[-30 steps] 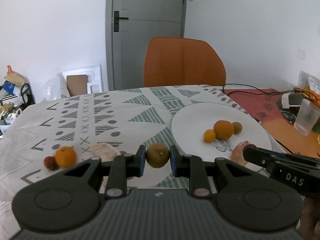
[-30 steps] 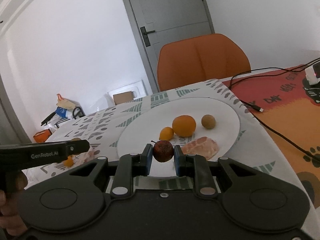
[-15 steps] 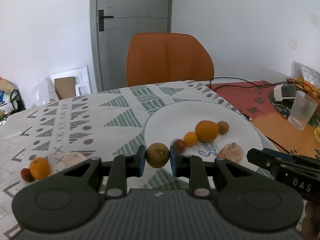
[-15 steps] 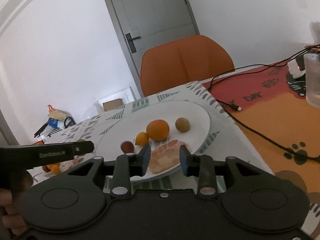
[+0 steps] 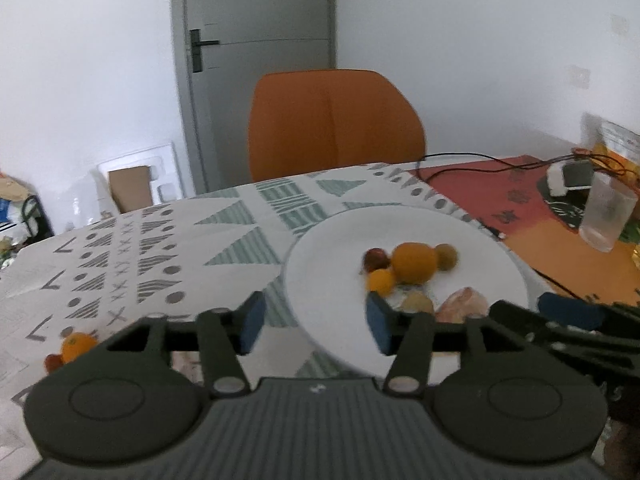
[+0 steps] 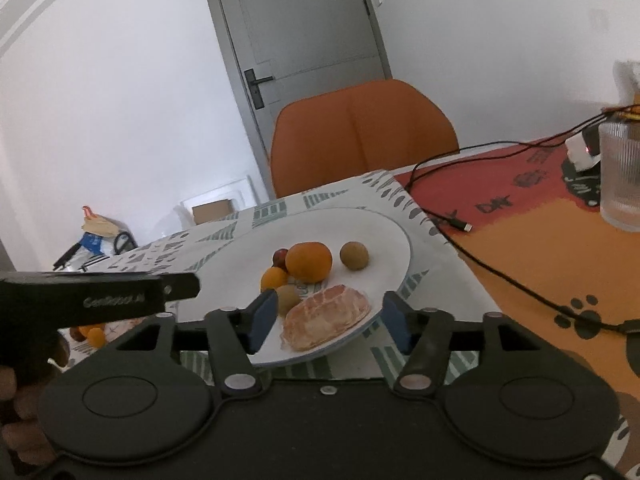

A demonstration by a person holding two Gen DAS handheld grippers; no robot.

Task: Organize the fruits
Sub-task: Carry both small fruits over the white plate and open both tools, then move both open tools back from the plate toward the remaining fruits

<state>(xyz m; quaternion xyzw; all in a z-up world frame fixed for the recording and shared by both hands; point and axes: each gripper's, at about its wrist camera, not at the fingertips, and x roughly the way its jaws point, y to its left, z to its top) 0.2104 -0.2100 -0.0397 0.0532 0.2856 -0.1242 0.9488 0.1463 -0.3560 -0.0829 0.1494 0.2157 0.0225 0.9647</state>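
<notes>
Both jaws spread wide and empty, left gripper (image 5: 312,322) and right gripper (image 6: 328,320) near white plate (image 6: 392,240) of fruit.

- An orange chair (image 5: 335,124) stands past my tabletop, a grey door (image 5: 256,60) behind it.
- A ribbed glass (image 6: 620,176) sits on the orange mat (image 6: 532,248).
- A black cable (image 6: 480,256) crosses that mat.

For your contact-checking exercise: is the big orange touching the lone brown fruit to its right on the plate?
Apart. The right wrist view shows bare plate between the big orange and the brown fruit.
</notes>
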